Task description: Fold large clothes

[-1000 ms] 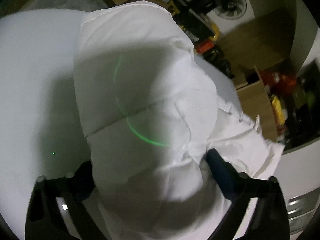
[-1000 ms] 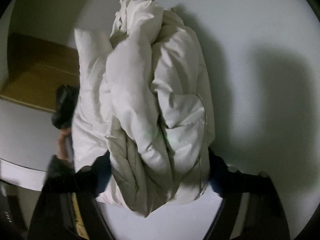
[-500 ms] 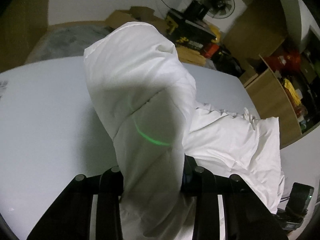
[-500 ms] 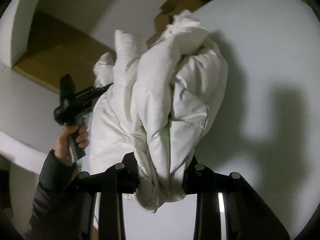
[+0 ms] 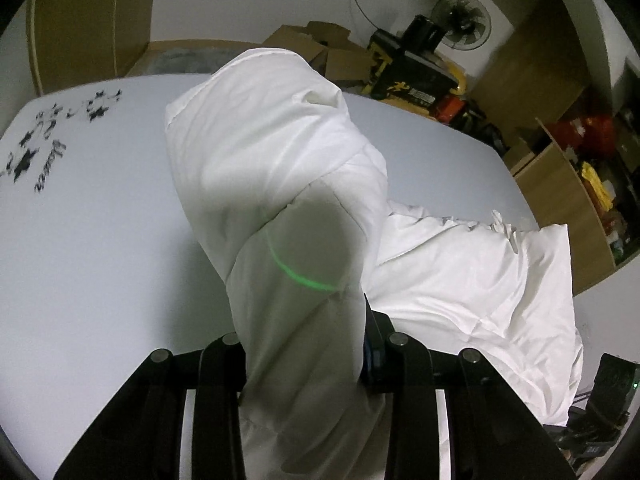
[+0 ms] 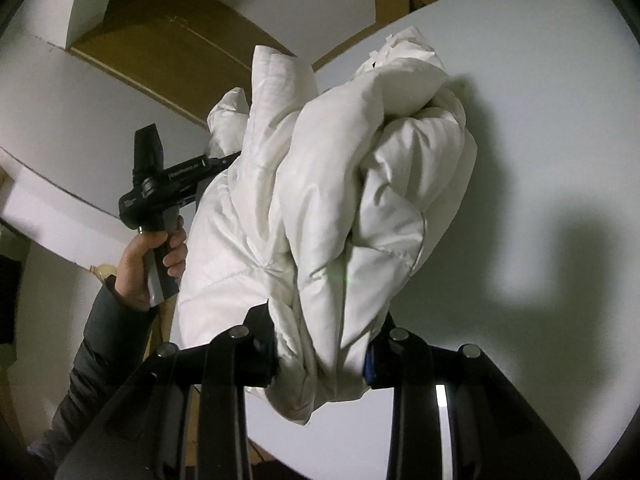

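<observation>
A white padded jacket (image 5: 280,184) hangs bunched over a white table (image 5: 88,240). My left gripper (image 5: 304,360) is shut on one thick fold of it; the fold rises in front of the camera and hides the fingertips. The rest of the jacket (image 5: 472,280) spreads to the right. In the right wrist view my right gripper (image 6: 324,344) is shut on another bunched part of the jacket (image 6: 360,200), lifted above the table (image 6: 540,120). The left gripper's handle (image 6: 160,192) and the hand holding it show at the left there.
The table carries a black floral print (image 5: 40,148) at its far left. Cardboard boxes (image 5: 320,48), a fan (image 5: 464,20) and cluttered wooden shelves (image 5: 580,184) stand behind and to the right. The table edge runs along the left in the right wrist view.
Both grippers closed on the jacket from wide open and lifted it. The views tilted up, showing more of the room and table.
</observation>
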The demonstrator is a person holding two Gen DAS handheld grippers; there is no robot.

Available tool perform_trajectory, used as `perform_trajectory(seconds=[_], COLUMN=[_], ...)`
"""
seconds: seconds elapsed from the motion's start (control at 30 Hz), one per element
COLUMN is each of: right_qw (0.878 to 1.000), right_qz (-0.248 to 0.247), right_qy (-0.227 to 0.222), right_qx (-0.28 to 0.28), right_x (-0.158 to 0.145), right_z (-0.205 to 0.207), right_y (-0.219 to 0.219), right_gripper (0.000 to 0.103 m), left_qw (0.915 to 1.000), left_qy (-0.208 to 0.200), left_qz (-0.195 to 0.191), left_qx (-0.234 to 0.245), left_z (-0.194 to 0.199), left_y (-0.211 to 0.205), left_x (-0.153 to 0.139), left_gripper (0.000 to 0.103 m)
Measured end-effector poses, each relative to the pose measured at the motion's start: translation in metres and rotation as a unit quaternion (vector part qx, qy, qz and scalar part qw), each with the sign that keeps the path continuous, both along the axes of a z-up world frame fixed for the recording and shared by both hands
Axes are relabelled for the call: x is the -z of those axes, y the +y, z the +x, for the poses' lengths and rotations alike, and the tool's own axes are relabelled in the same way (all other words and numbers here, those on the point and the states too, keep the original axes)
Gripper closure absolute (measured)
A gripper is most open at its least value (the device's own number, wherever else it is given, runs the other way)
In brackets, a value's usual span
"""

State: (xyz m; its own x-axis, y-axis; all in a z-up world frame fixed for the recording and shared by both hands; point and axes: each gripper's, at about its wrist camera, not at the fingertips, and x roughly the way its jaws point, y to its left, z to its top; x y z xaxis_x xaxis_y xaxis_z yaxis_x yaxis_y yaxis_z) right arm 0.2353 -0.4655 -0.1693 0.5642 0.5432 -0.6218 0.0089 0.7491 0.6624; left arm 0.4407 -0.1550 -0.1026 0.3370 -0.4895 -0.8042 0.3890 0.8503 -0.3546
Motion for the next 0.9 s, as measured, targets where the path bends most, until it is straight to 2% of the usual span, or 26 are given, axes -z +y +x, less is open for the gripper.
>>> perform_trajectory(seconds=[0.13, 0.23, 0.33, 0.43, 0.47, 0.5, 0.57, 0.6, 0.67, 0.77, 0.8, 0.9], right_qw=[1.0, 0.999, 0.999, 0.997, 0.997, 0.995, 0.993, 0.992, 0.989, 0.982, 0.978, 0.959], right_qz=[-0.009, -0.019, -0.003, 0.027, 0.037, 0.043, 0.035, 0.024, -0.02, -0.092, -0.116, -0.198], right_qy=[0.008, 0.032, 0.038, 0.018, 0.011, 0.005, -0.007, -0.019, -0.056, -0.11, -0.123, -0.155], right_qx=[0.01, 0.014, 0.039, 0.067, 0.073, 0.087, 0.115, 0.125, 0.134, 0.122, 0.121, 0.128], right_x=[-0.002, 0.009, 0.021, 0.019, 0.015, 0.007, -0.005, -0.01, -0.039, -0.08, -0.087, -0.108], right_z=[-0.005, -0.003, 0.001, -0.014, -0.021, -0.032, -0.042, -0.052, -0.065, -0.092, -0.105, -0.131], right_y=[-0.001, -0.001, -0.001, -0.002, -0.007, -0.016, -0.029, -0.037, -0.038, -0.028, -0.026, -0.002], right_gripper=[0.071, 0.07, 0.06, 0.038, 0.026, 0.022, 0.02, 0.02, 0.02, 0.02, 0.02, 0.02], left_qw=[0.9998, 0.9998, 0.9998, 0.9999, 0.9996, 0.9991, 0.9974, 0.9951, 0.9859, 0.974, 0.9664, 0.9514], left_qy=[0.005, 0.002, -0.013, 0.013, 0.021, 0.012, -0.026, -0.047, -0.088, -0.14, -0.163, -0.204], left_qz=[-0.015, -0.014, -0.009, -0.001, 0.003, 0.01, 0.028, 0.047, 0.086, 0.094, 0.106, 0.111], left_qx=[0.013, 0.016, 0.01, -0.007, -0.02, -0.039, -0.06, -0.073, -0.114, -0.152, -0.168, -0.202], left_z=[-0.022, -0.029, -0.03, -0.028, -0.03, -0.036, -0.049, -0.058, -0.09, -0.157, -0.187, -0.251], left_y=[-0.003, -0.006, -0.008, 0.002, 0.008, 0.018, 0.034, 0.041, 0.056, 0.072, 0.074, 0.075], left_x=[0.013, 0.033, 0.038, 0.039, 0.037, 0.03, 0.012, 0.001, -0.028, -0.069, -0.082, -0.1], left_gripper=[0.069, 0.069, 0.064, 0.051, 0.036, 0.014, 0.01, 0.01, 0.01, 0.01, 0.01, 0.01])
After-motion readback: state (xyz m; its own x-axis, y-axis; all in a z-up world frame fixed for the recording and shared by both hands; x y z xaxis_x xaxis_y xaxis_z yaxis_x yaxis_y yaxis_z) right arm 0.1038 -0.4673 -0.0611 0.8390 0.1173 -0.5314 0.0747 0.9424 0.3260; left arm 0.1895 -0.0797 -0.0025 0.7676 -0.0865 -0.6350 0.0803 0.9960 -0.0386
